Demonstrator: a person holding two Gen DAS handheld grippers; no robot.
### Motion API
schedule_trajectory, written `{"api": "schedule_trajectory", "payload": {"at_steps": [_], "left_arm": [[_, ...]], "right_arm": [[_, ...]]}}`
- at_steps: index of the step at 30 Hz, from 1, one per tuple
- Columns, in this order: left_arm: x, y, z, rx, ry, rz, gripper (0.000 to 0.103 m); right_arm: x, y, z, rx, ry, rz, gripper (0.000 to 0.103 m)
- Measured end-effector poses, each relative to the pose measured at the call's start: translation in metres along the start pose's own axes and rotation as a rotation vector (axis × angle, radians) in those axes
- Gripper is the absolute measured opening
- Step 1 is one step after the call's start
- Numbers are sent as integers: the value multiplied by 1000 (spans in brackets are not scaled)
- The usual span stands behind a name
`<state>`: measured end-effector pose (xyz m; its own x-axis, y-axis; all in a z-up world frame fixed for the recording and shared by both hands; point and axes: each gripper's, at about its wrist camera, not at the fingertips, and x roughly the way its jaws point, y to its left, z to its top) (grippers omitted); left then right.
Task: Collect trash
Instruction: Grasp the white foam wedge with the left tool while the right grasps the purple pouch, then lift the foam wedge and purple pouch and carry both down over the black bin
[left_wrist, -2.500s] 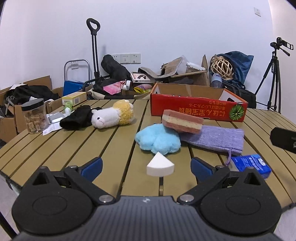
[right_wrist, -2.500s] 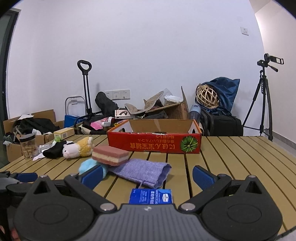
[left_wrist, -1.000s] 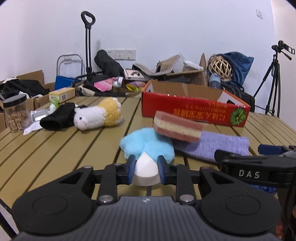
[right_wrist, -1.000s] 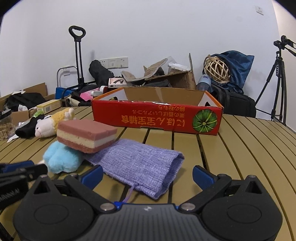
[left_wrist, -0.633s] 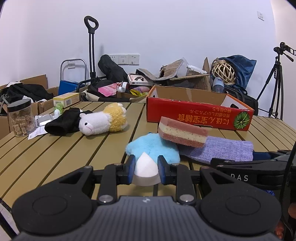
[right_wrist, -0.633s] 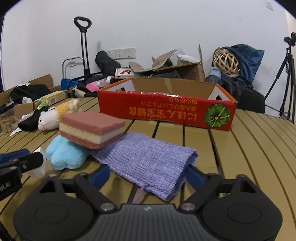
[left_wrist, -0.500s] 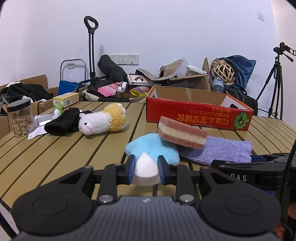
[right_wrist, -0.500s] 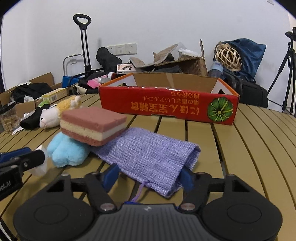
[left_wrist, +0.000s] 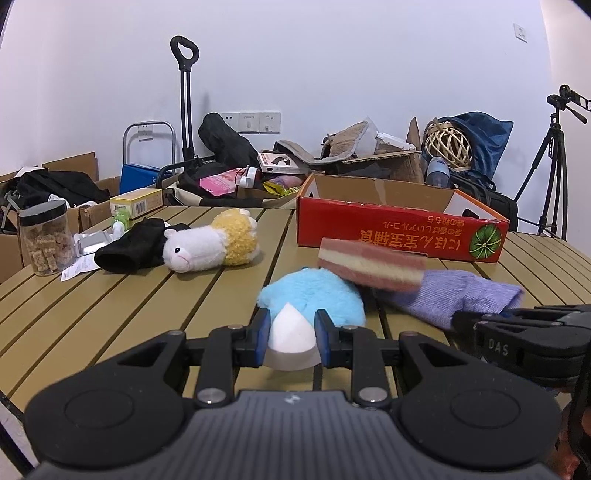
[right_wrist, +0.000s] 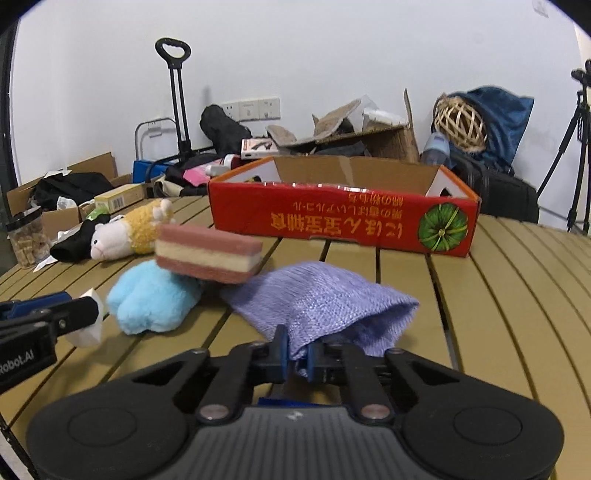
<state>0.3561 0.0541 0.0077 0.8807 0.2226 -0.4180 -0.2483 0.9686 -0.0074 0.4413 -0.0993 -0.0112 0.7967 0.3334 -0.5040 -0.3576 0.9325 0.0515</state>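
Note:
My left gripper (left_wrist: 291, 339) is shut on a white wedge sponge (left_wrist: 290, 341) and holds it just above the slatted table (left_wrist: 110, 314); the sponge also shows in the right wrist view (right_wrist: 88, 332). My right gripper (right_wrist: 295, 356) is shut on the near edge of a purple knit pouch (right_wrist: 321, 299) and lifts it. A pink and cream layered sponge (right_wrist: 207, 253) rests tilted on the pouch and on a blue fluffy puff (right_wrist: 151, 299). The open red cardboard box (right_wrist: 343, 218) stands behind them. A blue packet (right_wrist: 280, 400) peeks out under the right gripper.
A plush sheep (left_wrist: 210, 245) and a black cloth (left_wrist: 133, 249) lie at the left of the table. A jar of brown cubes (left_wrist: 44, 240) stands at the left edge. Bags, cartons and a tripod (left_wrist: 554, 166) crowd the floor behind.
My right gripper closed on the purple pouch and raised its edge, tipping the layered sponge. My left gripper still holds the white sponge and has barely moved.

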Motion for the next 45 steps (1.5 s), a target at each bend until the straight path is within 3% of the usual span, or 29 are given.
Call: {"api": "schedule_trajectory", "payload": {"at_steps": [20,45], "left_arm": [[-12,11,4,-20,-32,-5,27],[-62,25,-3,-41,-97,-54,27]], "right_arm": [[-71,-10,14,12,-275,-58,6],[-147,4,-24,-42,-357,-42,6]]}}
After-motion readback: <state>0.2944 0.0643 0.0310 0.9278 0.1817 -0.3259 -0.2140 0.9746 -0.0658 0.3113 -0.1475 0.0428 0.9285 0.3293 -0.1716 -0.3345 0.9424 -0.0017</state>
